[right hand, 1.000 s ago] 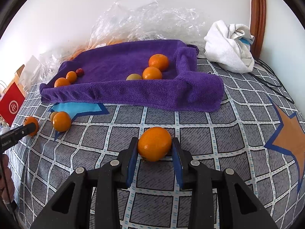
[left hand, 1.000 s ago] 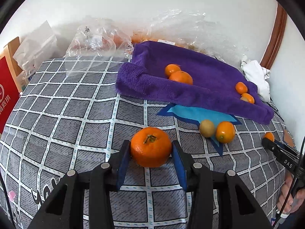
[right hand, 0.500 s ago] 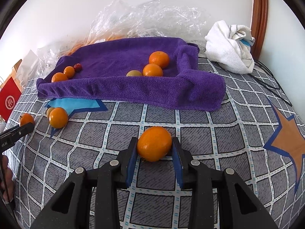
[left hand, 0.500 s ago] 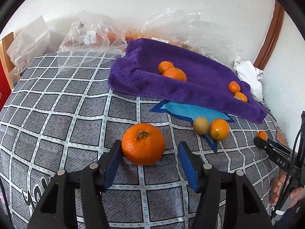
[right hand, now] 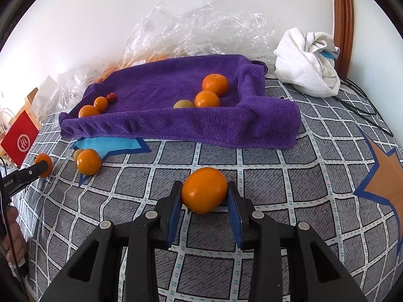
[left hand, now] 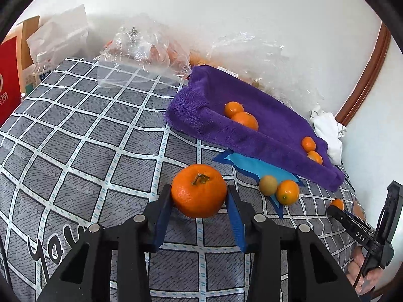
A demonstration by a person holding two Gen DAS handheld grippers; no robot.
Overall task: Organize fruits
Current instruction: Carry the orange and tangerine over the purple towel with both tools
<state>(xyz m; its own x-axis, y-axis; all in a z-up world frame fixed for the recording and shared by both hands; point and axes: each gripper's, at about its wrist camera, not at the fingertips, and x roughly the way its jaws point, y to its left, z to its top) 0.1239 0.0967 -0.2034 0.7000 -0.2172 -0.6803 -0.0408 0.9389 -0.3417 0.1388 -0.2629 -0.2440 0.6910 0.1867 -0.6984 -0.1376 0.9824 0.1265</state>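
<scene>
A large orange with a green stem (left hand: 199, 191) rests on the grey checked bedcover between the blue pads of my left gripper (left hand: 197, 197). Its jaws are closing and both pads touch the fruit. My right gripper (right hand: 204, 191) is shut on a smooth orange (right hand: 204, 188), also low over the cover. Beyond both lies a purple towel tray (right hand: 176, 125) holding several oranges and a pale green fruit (right hand: 183, 104). In front of it lie a loose orange (left hand: 288, 192) and a greenish fruit (left hand: 268, 185).
Crumpled clear plastic bags (right hand: 201, 32) lie behind the tray against the white wall. A white cloth (right hand: 307, 65) and cables sit at the right by a wooden frame. A red bag (left hand: 8, 75) and a bottle stand at the left edge.
My left gripper's jaws spread wide off the stemmed orange, then closed back onto it, and the gripper rolled a little. The right gripper kept its grip and stayed put.
</scene>
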